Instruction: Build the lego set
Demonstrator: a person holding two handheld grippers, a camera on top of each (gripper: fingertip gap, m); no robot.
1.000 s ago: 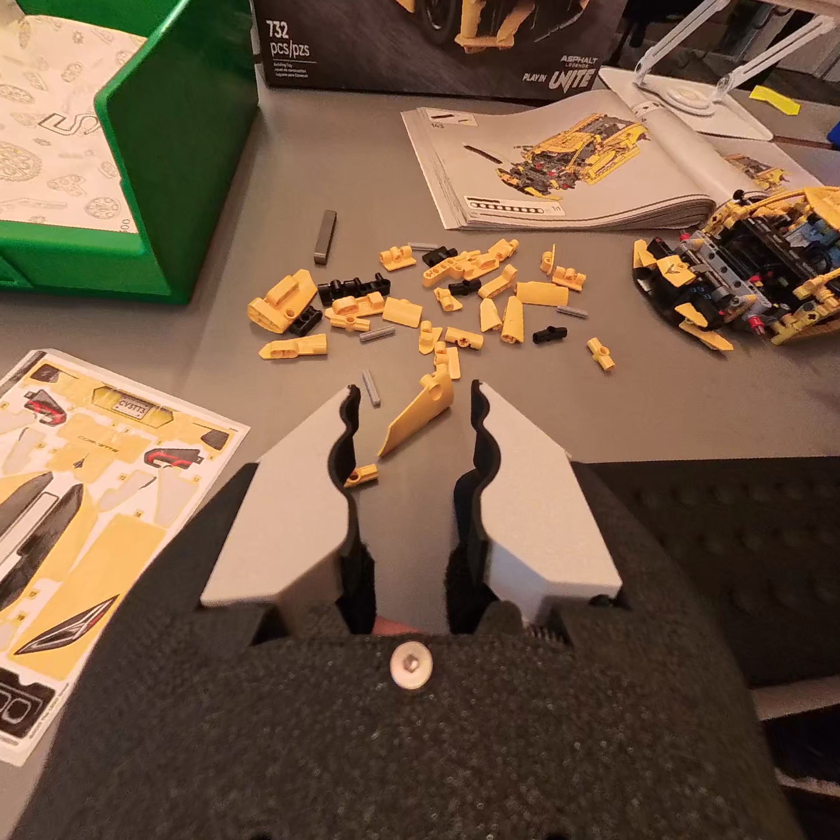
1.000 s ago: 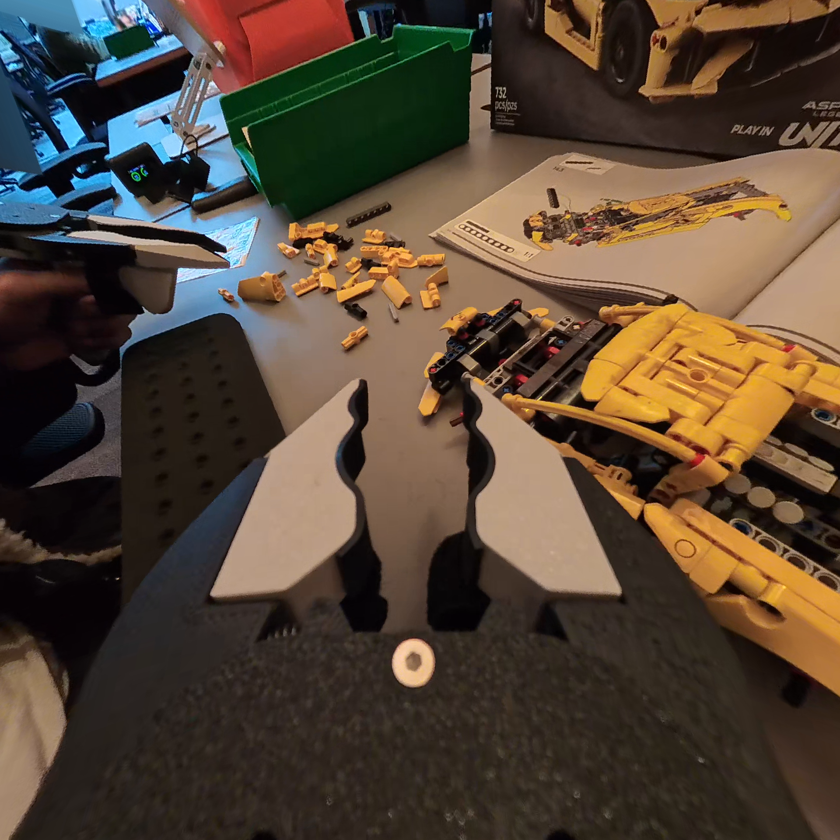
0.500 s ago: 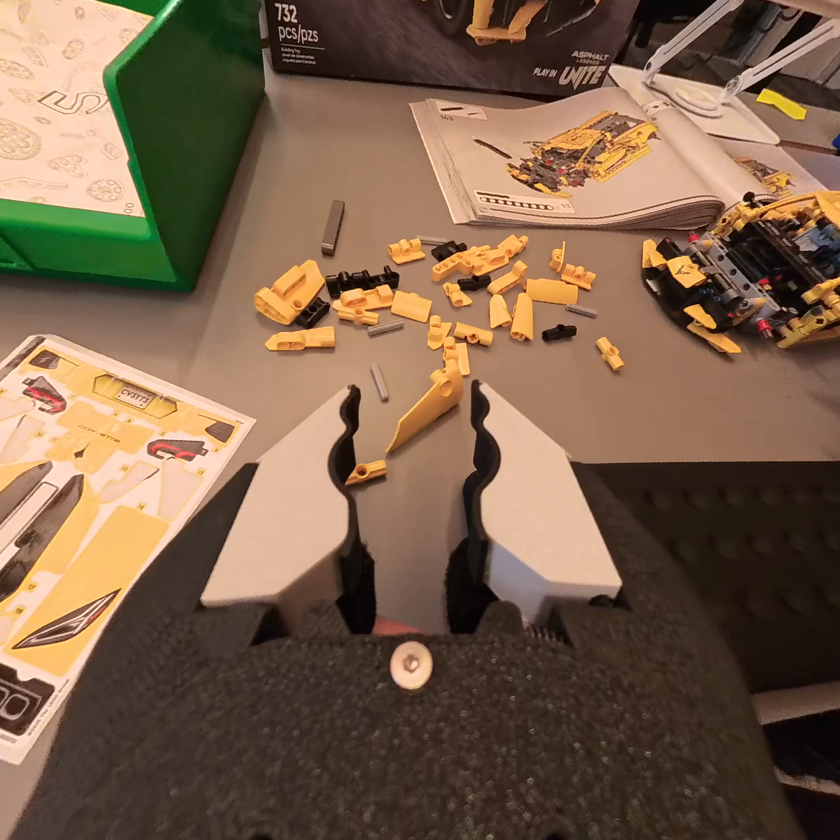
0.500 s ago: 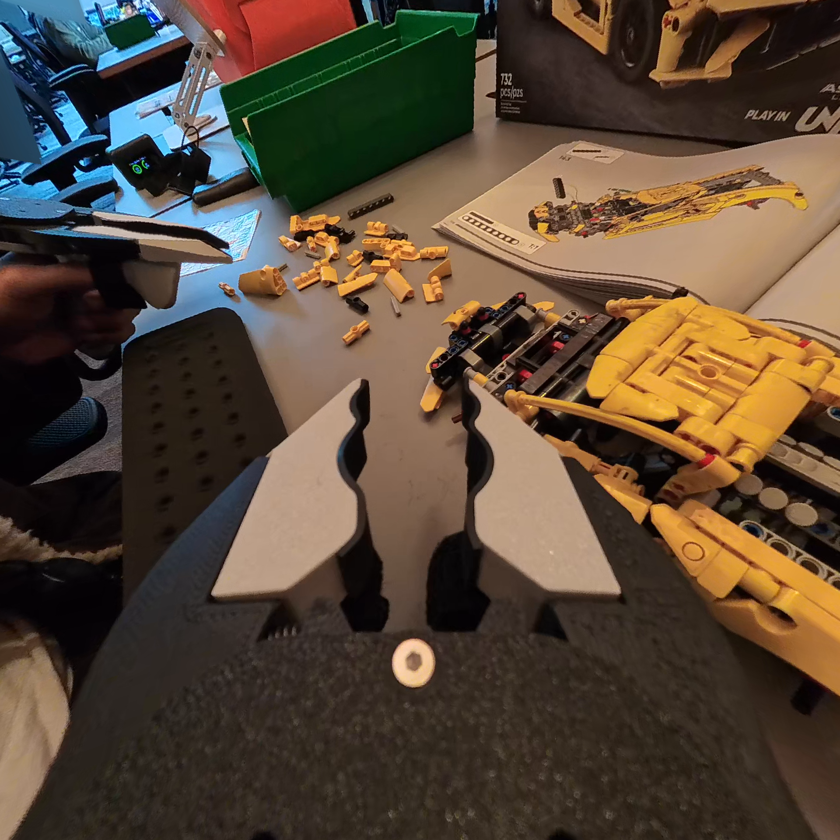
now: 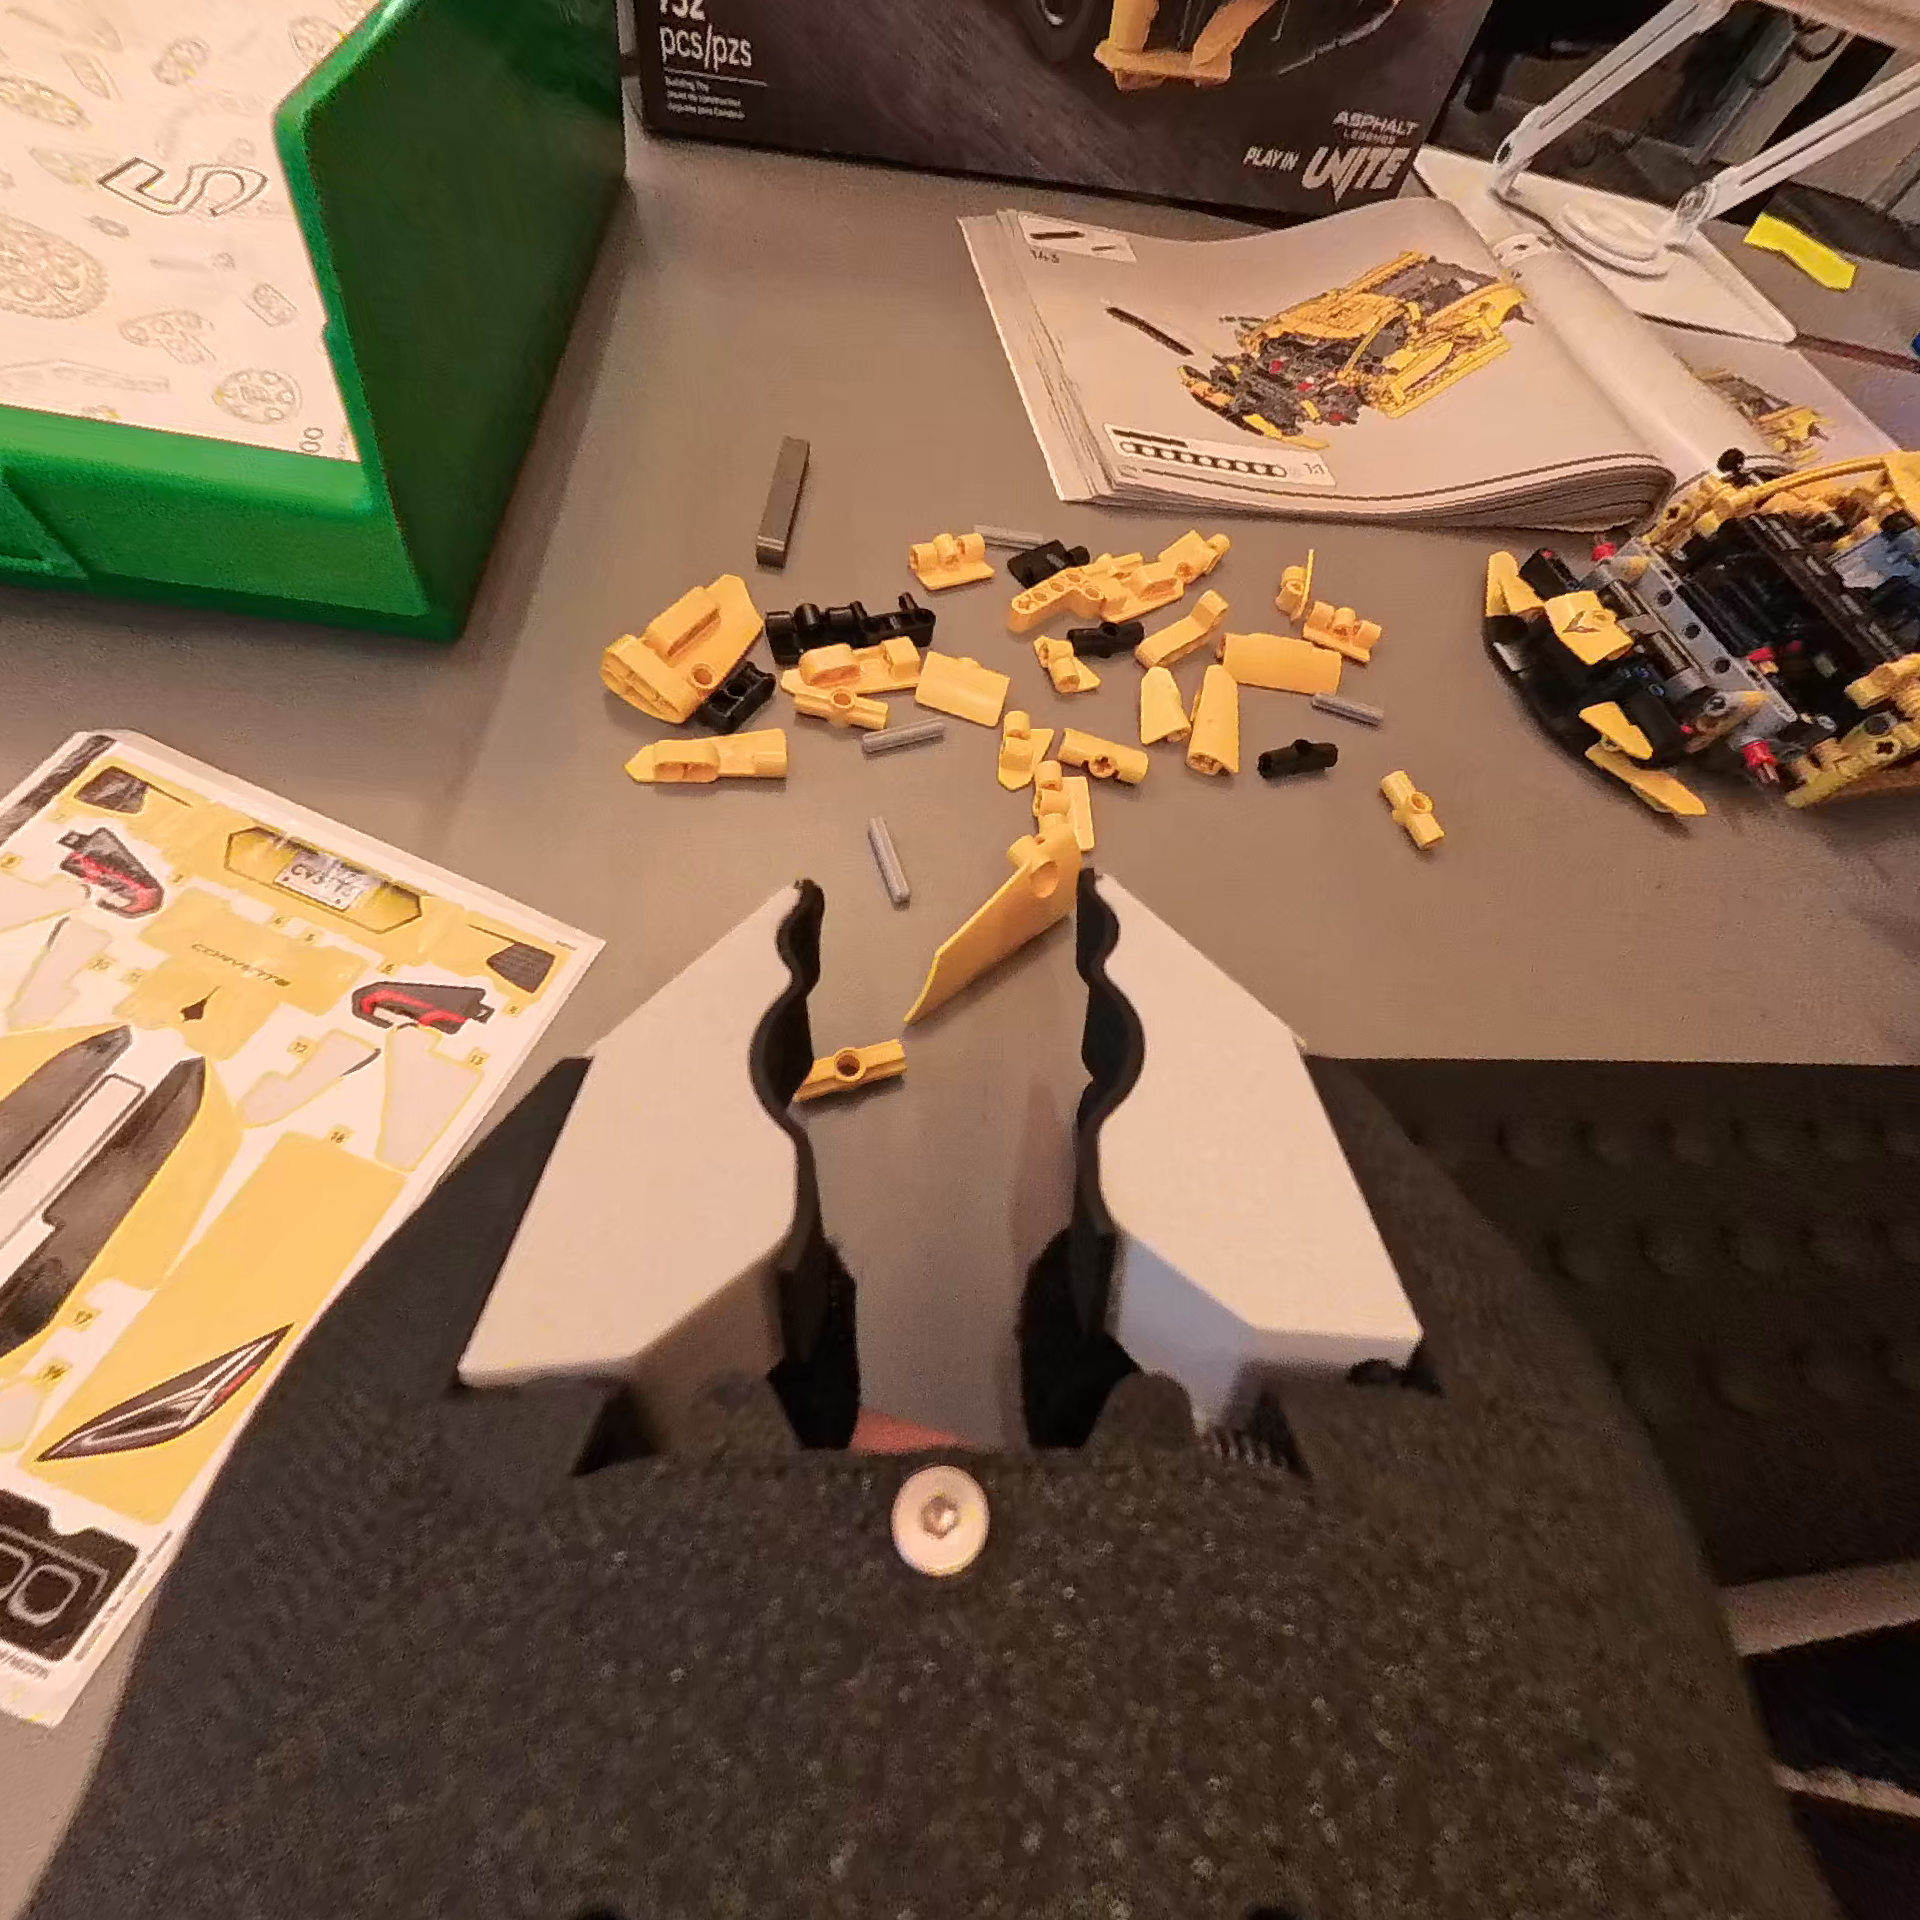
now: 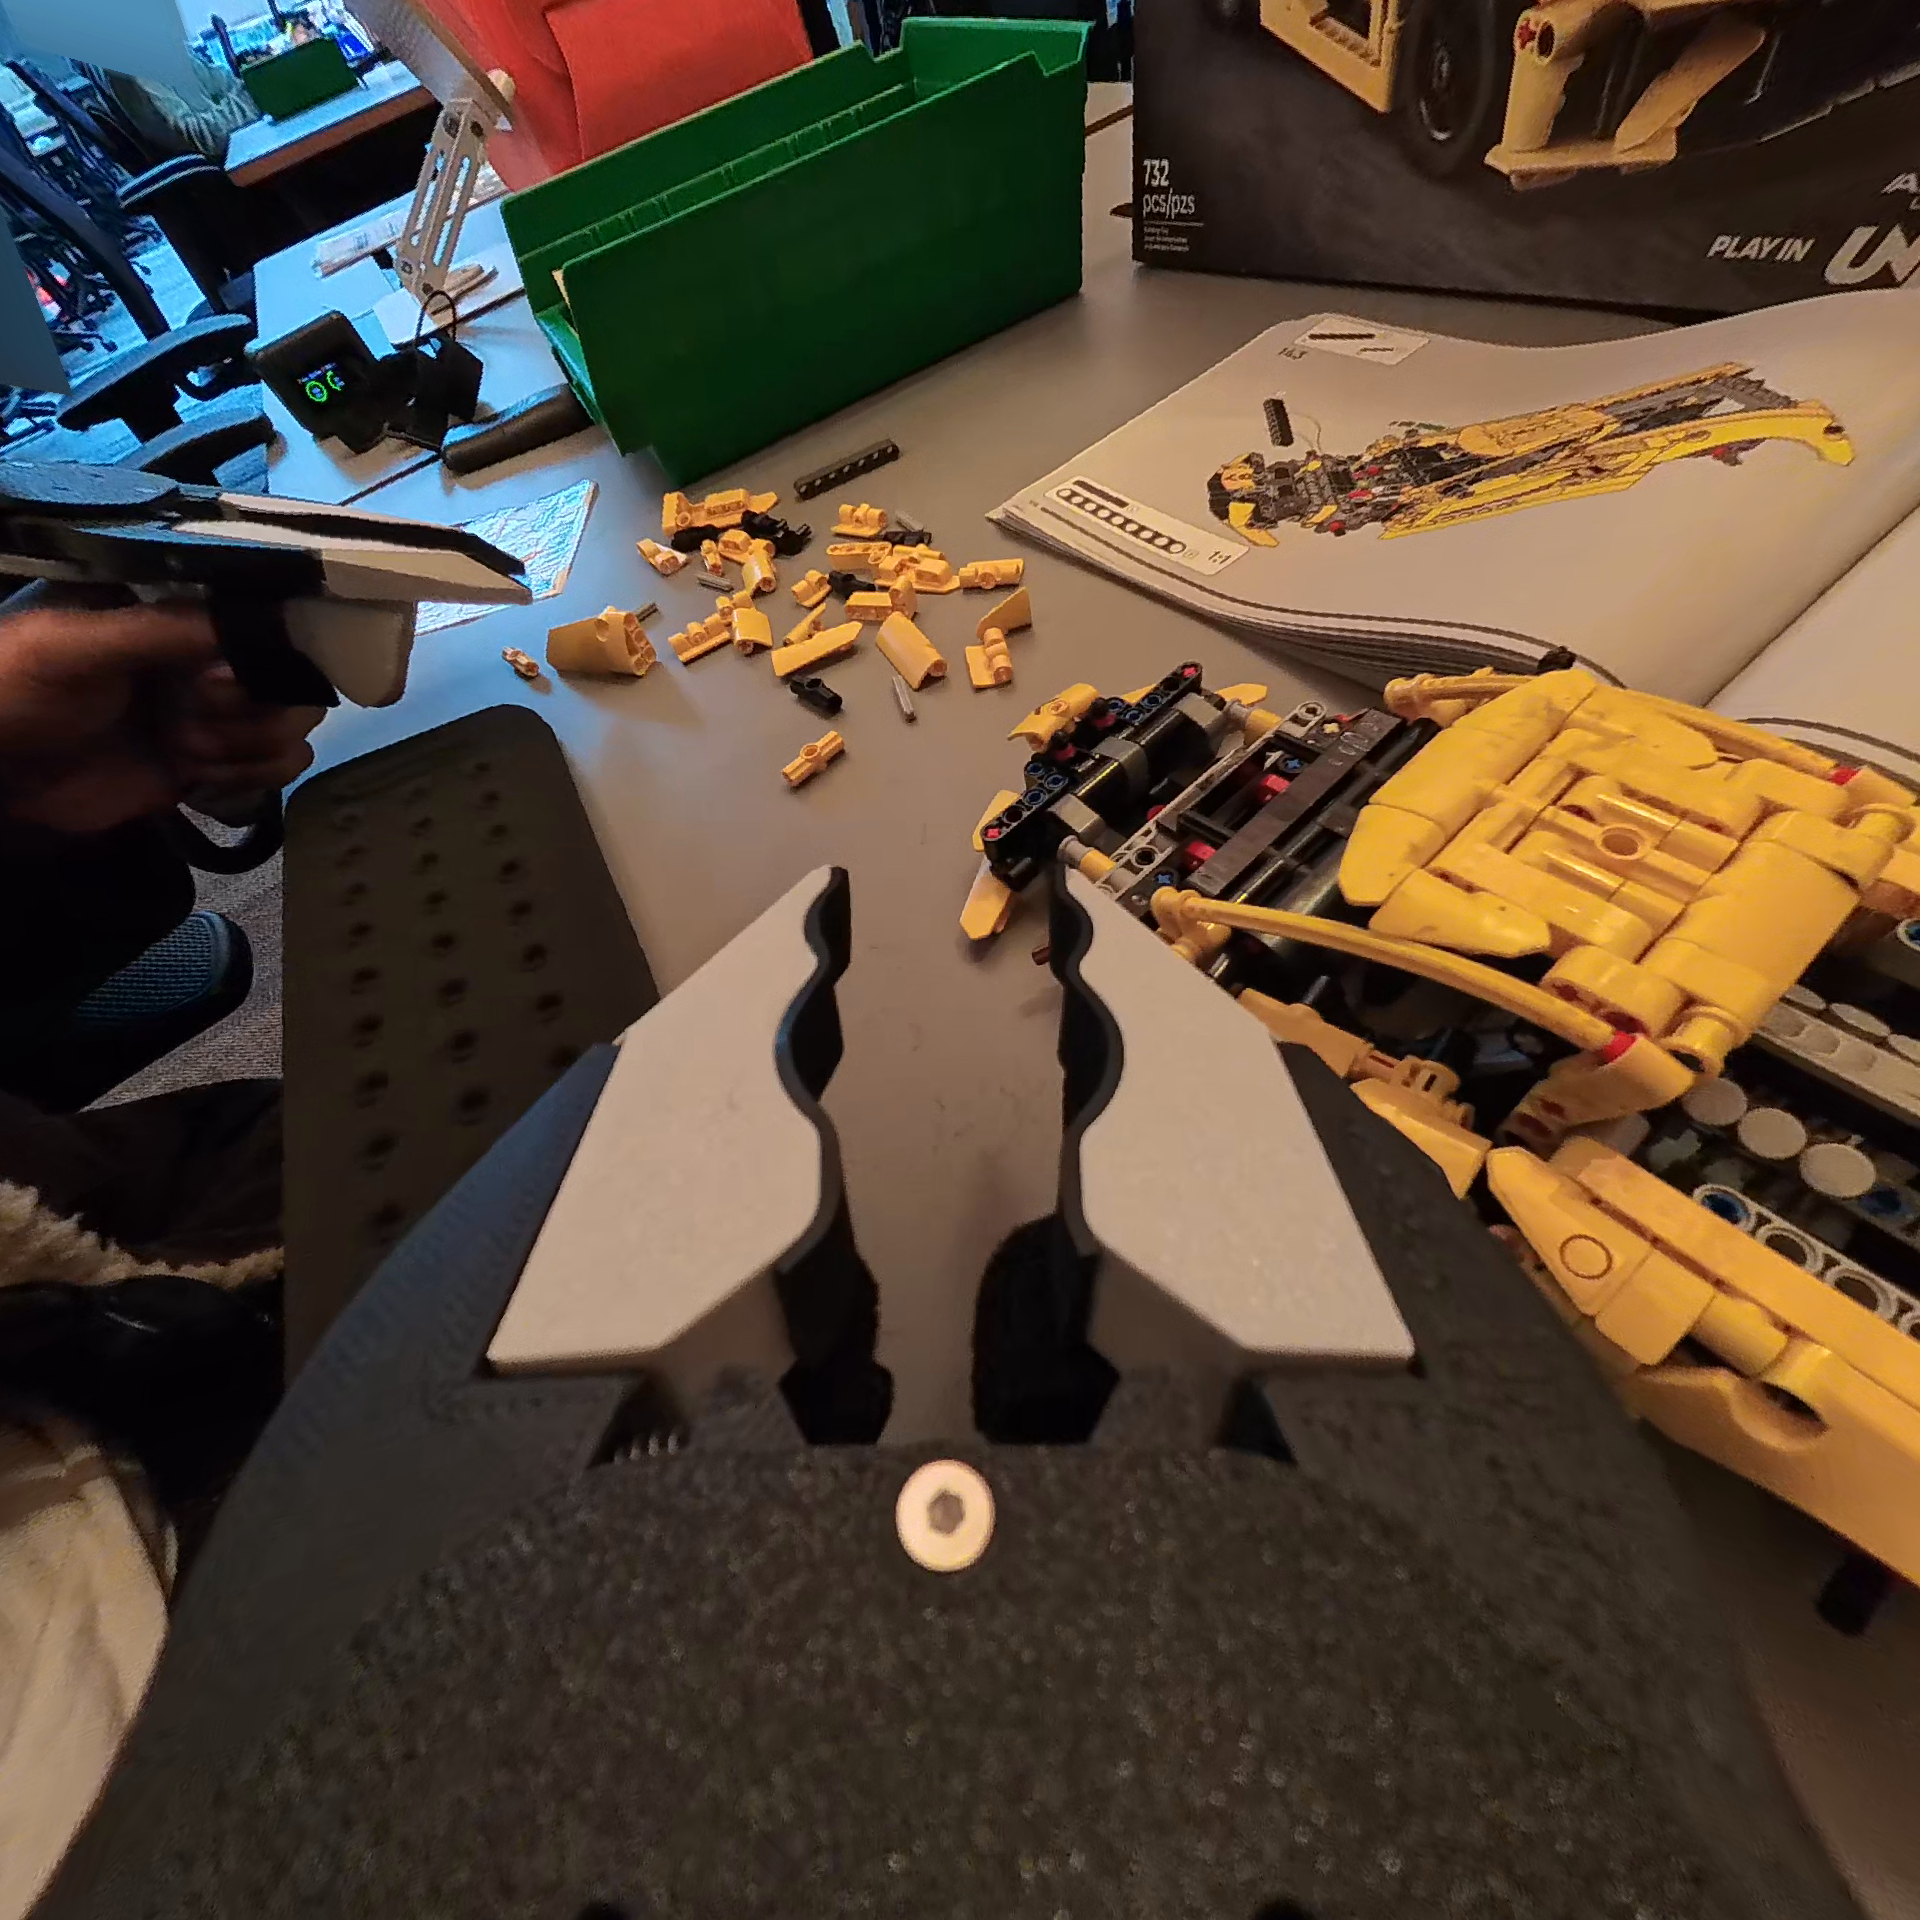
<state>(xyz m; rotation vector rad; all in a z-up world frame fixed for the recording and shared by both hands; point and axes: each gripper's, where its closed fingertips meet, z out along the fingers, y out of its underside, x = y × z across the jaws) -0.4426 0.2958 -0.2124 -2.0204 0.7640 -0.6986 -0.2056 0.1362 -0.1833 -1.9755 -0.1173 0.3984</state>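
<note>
Grey tabletop [image 5: 727, 343] fills both views, with an office of chairs and desks behind it in the right wrist view. Take the loose pile [image 5: 1039, 665] of yellow and black parts as the landmark. Behind it lies the open manual [image 5: 1299, 395], and behind that the box [image 5: 1039, 94]. To its left and rear stands a green bin [image 5: 416, 364]; to its left and front lies a sticker sheet [image 5: 208, 1039]. To its right sits the half-built car [image 6: 1558, 883], yellow panels over a black and grey frame.

Nearest the camera from the pile, a yellow wedge panel [image 5: 997, 930] and a small yellow connector [image 5: 852, 1068] lie on the table. The left gripper [image 5: 940, 904] hovers over them with its jaws apart and nothing held; the wedge's top end looks very close to the right jaw. The right gripper [image 6: 945, 894], also spread and empty, waits beside the car's front end.

My reading is that a part is being chosen, most likely the wedge or the connector. The next move calls for lowering the left gripper so one piece sits squarely between the jaws, then closing gently, since such light parts may skid on the smooth table.
</note>
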